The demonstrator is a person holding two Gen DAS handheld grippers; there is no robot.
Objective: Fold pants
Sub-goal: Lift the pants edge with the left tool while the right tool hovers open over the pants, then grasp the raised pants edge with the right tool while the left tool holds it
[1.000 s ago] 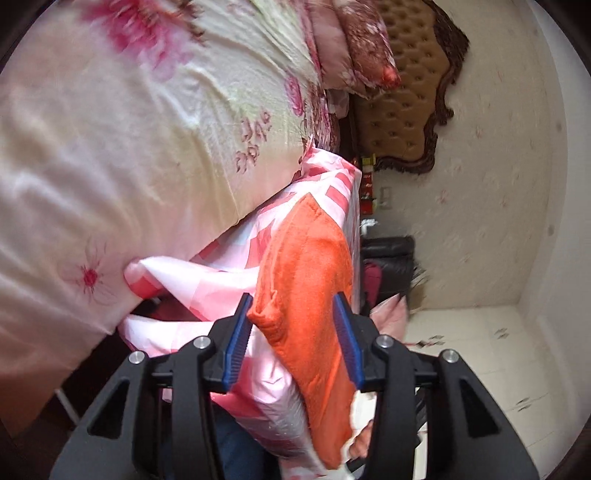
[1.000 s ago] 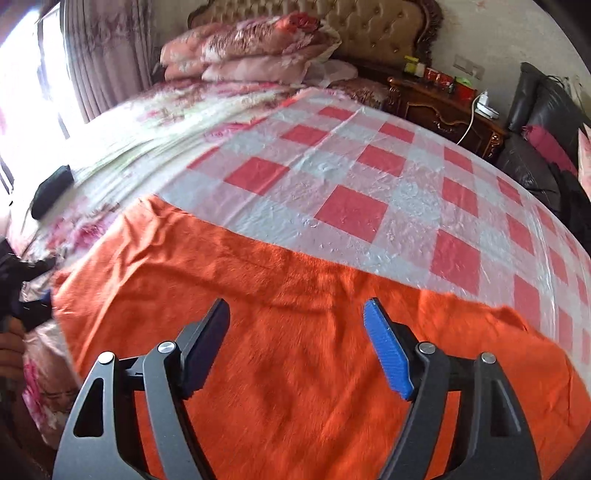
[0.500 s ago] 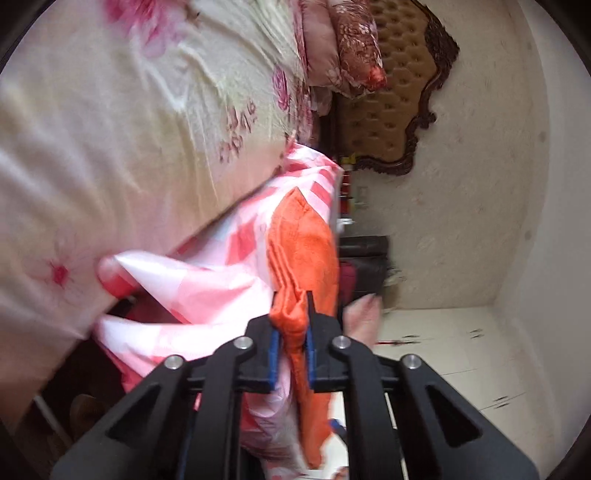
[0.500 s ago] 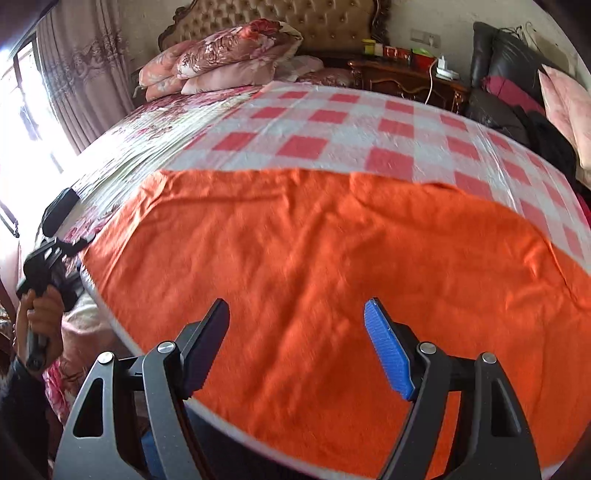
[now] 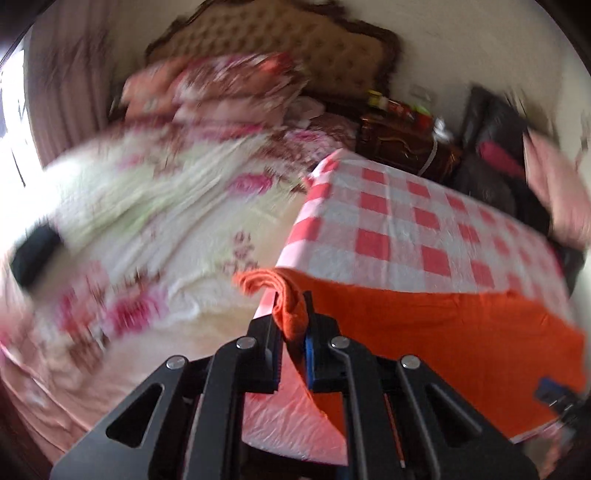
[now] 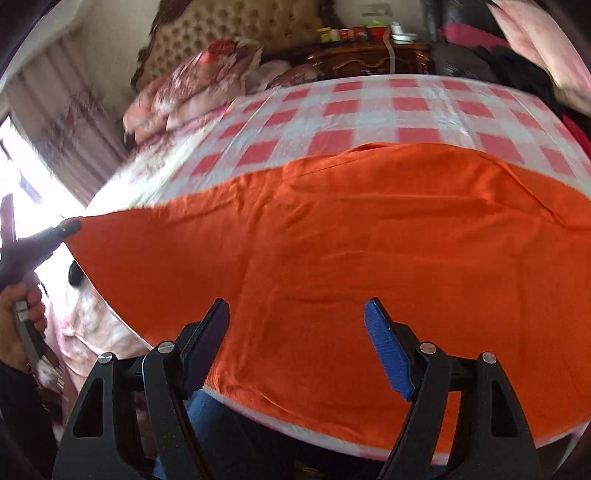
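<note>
Orange pants (image 6: 351, 240) lie spread on the red-and-white checked cloth (image 6: 369, 107) near the bed's front edge. My left gripper (image 5: 291, 325) is shut on the left corner of the pants (image 5: 443, 332) and lifts it off the cloth. In the right wrist view the left gripper (image 6: 64, 227) shows at the far left, pulling that corner taut. My right gripper (image 6: 295, 332) is open and empty, just above the pants' near edge.
A floral bedspread (image 5: 147, 221) covers the bed's left side, with a black object (image 5: 35, 254) on it. Pillows (image 5: 221, 85) lie by the tufted headboard (image 6: 221, 29). A wooden nightstand (image 6: 369, 59) and dark sofa (image 5: 498, 147) stand at the back right.
My left gripper closed on the pants' corner, then swung up and lifted it. My right gripper stayed open and moved in low over the pants' near edge.
</note>
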